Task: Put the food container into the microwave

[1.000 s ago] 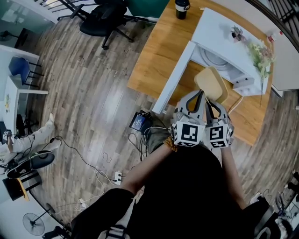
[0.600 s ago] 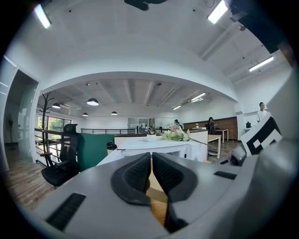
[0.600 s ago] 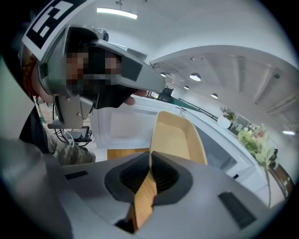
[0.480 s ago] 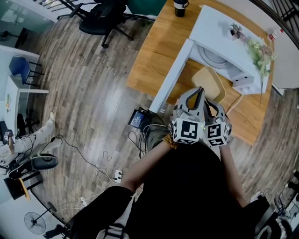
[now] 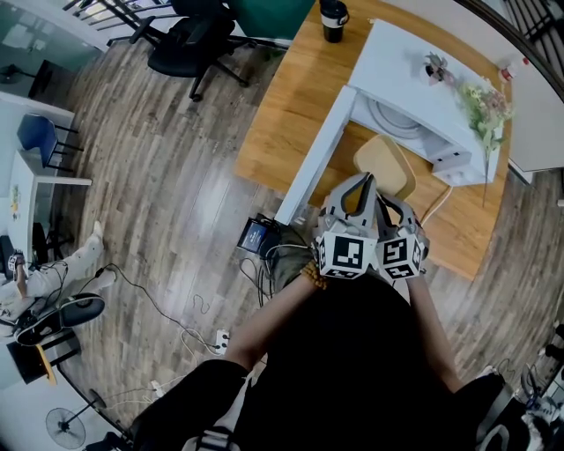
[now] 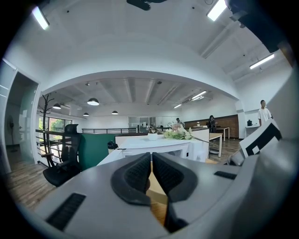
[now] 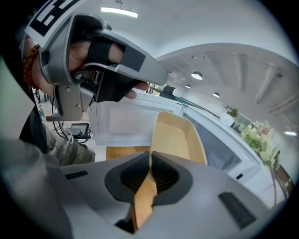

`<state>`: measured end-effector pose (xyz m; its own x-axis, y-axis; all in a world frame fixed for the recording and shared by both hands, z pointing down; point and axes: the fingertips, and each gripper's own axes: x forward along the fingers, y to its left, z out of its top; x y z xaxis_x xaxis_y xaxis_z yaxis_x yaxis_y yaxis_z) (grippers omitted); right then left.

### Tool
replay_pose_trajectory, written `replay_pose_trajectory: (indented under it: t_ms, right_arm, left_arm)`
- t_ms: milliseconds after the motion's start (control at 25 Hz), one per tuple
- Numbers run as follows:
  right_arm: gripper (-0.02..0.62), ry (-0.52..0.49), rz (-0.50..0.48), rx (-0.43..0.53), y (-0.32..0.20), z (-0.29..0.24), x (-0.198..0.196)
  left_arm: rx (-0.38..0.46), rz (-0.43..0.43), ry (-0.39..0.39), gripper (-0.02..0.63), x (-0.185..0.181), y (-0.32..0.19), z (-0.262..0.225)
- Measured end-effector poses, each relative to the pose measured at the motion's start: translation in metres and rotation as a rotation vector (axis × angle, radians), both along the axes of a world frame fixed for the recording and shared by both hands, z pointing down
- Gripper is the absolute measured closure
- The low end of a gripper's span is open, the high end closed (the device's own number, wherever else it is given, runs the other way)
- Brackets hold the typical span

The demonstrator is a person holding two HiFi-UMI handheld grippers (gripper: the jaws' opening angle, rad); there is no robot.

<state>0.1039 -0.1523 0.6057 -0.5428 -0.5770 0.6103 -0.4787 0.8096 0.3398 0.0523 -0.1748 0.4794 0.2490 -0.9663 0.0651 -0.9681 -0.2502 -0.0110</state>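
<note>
A tan food container (image 5: 385, 166) hangs in front of the open white microwave (image 5: 414, 79), whose door (image 5: 317, 158) swings out to the left. My right gripper (image 5: 394, 203) is shut on the container's (image 7: 180, 137) near rim, with the rim pinched between its pads at the right gripper (image 7: 150, 170). The left gripper (image 5: 363, 181) sits just left of the container with its jaws together. In its own view the left gripper (image 6: 152, 163) shows only a sliver of tan below the closed pads. It also appears at the upper left as the left gripper (image 7: 145, 84).
The microwave stands on a wooden table (image 5: 291, 97) with a black cup (image 5: 333, 18) at the far end. Flowers (image 5: 483, 97) lie on the microwave's top. A black office chair (image 5: 198, 35) and floor cables (image 5: 264, 251) lie to the left.
Both grippers and the container have shifted slightly up and left, closer to the microwave's opening. The grip has not changed.
</note>
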Motion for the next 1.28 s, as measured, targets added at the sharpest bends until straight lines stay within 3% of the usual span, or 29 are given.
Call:
replay_pose_trajectory:
  t_ms: [1280]
  right_arm:
    - [0.572,0.050,-0.023,0.049,-0.060,0.022,0.004]
  left_arm:
    - [0.002,-0.018,-0.046,0.574,-0.005,-0.011,0.000]
